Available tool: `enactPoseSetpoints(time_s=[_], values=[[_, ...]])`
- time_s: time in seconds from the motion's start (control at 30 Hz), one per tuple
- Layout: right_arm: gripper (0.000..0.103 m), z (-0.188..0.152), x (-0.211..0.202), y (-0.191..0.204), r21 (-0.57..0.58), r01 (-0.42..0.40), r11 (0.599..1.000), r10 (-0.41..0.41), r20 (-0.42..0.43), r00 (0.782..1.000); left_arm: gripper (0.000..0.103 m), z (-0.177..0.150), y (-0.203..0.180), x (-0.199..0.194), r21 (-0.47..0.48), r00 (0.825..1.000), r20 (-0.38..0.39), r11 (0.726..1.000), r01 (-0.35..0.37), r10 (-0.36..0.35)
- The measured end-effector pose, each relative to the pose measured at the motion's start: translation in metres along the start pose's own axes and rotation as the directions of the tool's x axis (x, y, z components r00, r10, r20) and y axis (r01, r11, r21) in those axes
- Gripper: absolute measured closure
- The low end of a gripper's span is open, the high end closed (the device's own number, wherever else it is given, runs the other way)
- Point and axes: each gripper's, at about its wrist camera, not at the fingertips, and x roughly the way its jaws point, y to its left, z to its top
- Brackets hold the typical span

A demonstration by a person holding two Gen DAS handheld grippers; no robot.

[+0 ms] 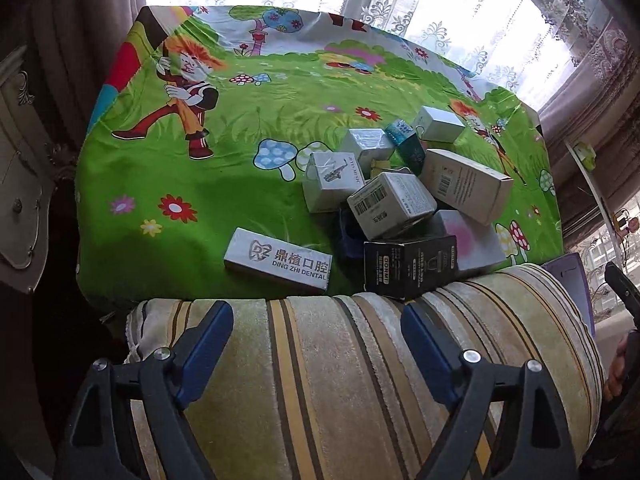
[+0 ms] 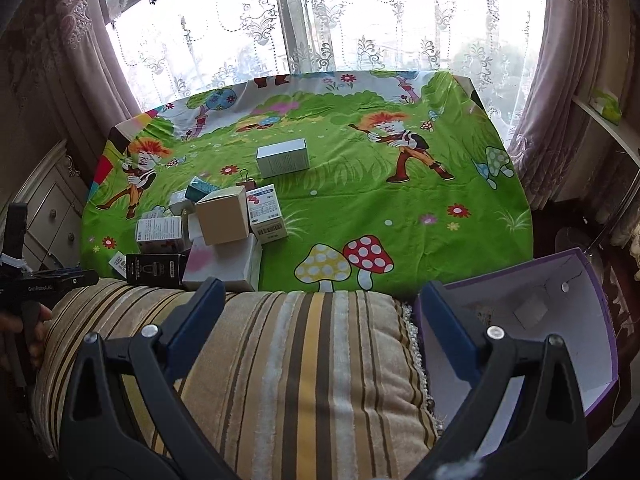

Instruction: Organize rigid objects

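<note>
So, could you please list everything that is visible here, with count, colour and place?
Boxes: about a dozen, mostly white and grey, one black, piled on the near left part of the table.
Single box: one, pale grey, apart from the pile, further back.
Tablecloth: one, green cartoon print, over the table.
Cushion: one, striped beige and yellow, at the near edge.
Storage box: one, purple outside, white inside, right of the cushion.
Curtains: white lace, by the window.
Left tool: one, black with blue pads, open, empty.
Right tool: one, the same, open, empty.
</note>
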Motion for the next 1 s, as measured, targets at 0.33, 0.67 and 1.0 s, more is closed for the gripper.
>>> enactPoseSetpoints(time_s=[0.33,0.67,1.0], values=[[0.004,0.015,0.033,0.027,-0.060,-0.025,0.998,0.021,-0.068,0.997,0.014,0.019,0.009,0.038,0.074,0.993,-0.104,0.996,-0.050,0.057],[0.004,0.034,0.067,0.061,-0.155,-0.054,0.986,0.037,-0.114,0.993,0.014,0.029,0.012,0.063,0.117,0.984,-0.153,0.991,-0.072,0.090],[0.004,0.050,0.098,0.086,-0.208,-0.070,0.976,0.040,-0.146,0.988,0.017,0.031,0.015,0.083,0.156,0.978,-0.170,0.984,-0.091,0.118]])
